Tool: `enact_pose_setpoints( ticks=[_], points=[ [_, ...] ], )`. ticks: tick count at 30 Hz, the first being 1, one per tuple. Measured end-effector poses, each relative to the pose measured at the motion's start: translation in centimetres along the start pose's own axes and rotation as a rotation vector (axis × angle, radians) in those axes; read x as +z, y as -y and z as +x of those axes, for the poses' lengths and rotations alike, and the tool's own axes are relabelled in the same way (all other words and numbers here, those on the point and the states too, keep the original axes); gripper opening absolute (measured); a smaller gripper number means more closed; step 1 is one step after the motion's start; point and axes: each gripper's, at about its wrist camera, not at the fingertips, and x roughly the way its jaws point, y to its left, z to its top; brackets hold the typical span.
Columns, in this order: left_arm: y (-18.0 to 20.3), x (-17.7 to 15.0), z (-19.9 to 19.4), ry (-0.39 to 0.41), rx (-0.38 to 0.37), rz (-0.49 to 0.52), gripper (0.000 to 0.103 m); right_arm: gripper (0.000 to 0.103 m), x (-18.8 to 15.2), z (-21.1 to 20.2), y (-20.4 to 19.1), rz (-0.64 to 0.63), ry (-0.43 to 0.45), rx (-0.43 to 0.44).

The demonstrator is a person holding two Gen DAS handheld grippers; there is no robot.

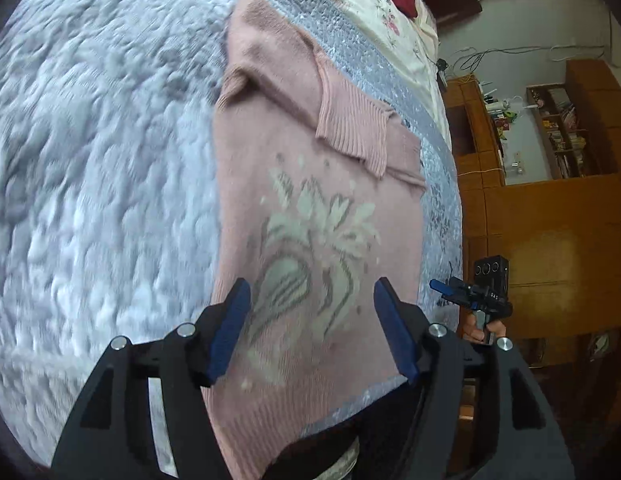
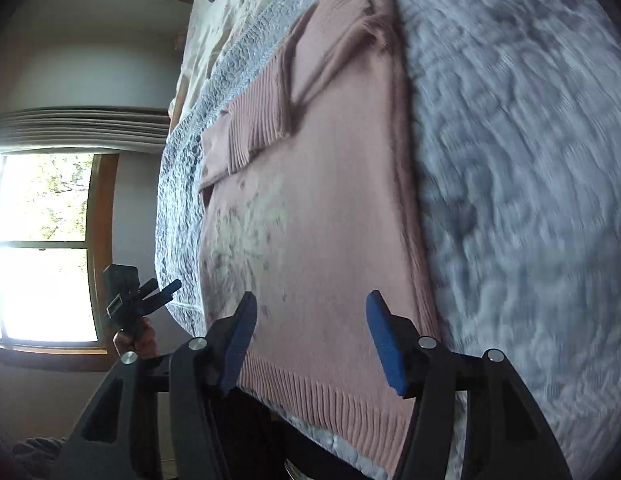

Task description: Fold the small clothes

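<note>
Left wrist | pink sweater (image 1: pixel 310 184) flat, sleeve seemingly folded across | both tongs spread wide, empty

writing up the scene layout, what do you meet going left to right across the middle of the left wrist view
grey quilted bedspread → pink sweater with its folded sleeve cuff → narrow strip of the bedspread's edge → wooden cabinets with a bookshelf
</note>
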Motion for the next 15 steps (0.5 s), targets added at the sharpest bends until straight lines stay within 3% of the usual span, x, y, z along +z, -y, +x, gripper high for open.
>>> enact_pose_setpoints(
  ticks=[2,6,10,15],
  points=[
    [-1.4,-3.4,-0.8,-0.027,0.024,-0.025,0.064,0.066,-3.4,-1.1,1.2,0.043,-0.013,-0.007],
    [-3.5,-8.0,-0.9,-0.081,0.08,-0.065,0.064,0.067,-8.5,-1.9,3.0,0.085,-0.048,-0.069],
    [-5.0,-9.9,-0.3,-0.103,0.07,-0.124,0.064,0.066,-11.1,-2.1,4.3,0.126,-0.055,-0.088],
    [-6.4,-10.4,0.9,-0.126,0.054,-0.197,0.067,0.065,-11.9,-0.8,4.8,0.156,-0.072,-0.092]
  ],
)
